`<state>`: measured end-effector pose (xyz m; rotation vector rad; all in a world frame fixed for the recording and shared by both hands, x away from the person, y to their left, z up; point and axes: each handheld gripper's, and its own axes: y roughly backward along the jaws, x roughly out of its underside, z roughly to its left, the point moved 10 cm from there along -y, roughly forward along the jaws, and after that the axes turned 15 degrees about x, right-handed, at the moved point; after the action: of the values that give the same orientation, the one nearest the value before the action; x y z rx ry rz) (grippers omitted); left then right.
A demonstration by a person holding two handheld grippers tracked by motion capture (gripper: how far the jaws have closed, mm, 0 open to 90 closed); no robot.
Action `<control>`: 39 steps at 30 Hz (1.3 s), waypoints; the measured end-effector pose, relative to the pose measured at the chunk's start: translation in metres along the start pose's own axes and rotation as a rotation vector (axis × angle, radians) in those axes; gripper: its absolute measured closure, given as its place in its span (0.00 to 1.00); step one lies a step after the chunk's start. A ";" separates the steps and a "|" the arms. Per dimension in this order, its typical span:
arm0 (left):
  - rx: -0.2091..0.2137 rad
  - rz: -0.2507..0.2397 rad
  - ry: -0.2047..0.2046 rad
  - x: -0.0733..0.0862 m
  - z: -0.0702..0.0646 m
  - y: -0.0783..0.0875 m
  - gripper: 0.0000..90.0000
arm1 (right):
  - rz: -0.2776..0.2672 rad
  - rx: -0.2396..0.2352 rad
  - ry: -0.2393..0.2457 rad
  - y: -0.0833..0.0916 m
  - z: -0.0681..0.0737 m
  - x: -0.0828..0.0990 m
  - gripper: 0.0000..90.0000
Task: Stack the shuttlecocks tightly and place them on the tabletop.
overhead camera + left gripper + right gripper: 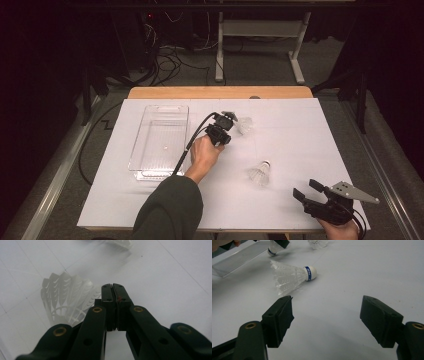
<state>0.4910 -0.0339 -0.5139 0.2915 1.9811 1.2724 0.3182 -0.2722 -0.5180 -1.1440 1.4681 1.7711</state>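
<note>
Beside the shut left claw (pixel 113 286), white shuttlecock (pixel 65 298), touching

A big white sheet (pixel 305 145) covers a wooden table (pixel 200 92). Only the far brown edge of the table shows. Behind the table is a grey floor (pixel 260 72). Black cables (pixel 167 62) lie in a tangle on the floor, near a white metal stand (pixel 298 55).
</note>
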 end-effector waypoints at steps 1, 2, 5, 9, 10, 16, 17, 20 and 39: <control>0.003 -0.003 0.002 0.000 0.000 -0.001 0.97 | 0.000 0.000 0.002 0.000 0.000 0.000 0.30; 0.004 -0.004 0.002 0.000 -0.001 -0.002 0.97 | -0.001 0.000 0.002 0.000 0.000 0.000 0.30; 0.006 -0.004 -0.001 -0.001 -0.003 -0.005 0.97 | -0.001 0.001 0.002 0.000 0.000 0.000 0.30; 0.006 -0.002 -0.001 -0.001 -0.004 -0.008 0.97 | -0.001 0.001 0.002 0.000 0.000 0.000 0.30; 0.007 -0.002 -0.002 -0.001 -0.004 -0.008 0.97 | -0.001 0.000 0.001 0.000 0.000 0.000 0.30; 0.017 0.001 0.001 -0.001 -0.006 -0.012 0.97 | -0.001 -0.001 0.000 0.000 0.000 0.000 0.30; 0.018 0.000 0.002 -0.001 -0.006 -0.012 0.97 | -0.001 -0.001 0.000 0.000 0.000 0.000 0.30; 0.018 0.000 0.000 -0.002 -0.006 -0.013 0.97 | -0.002 -0.001 0.001 0.001 0.000 0.000 0.30; 0.037 -0.018 -0.007 -0.005 -0.009 -0.011 0.88 | -0.001 -0.003 0.001 0.001 0.001 0.000 0.30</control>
<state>0.4904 -0.0489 -0.5189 0.2944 1.9988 1.2230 0.3175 -0.2718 -0.5178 -1.1469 1.4662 1.7728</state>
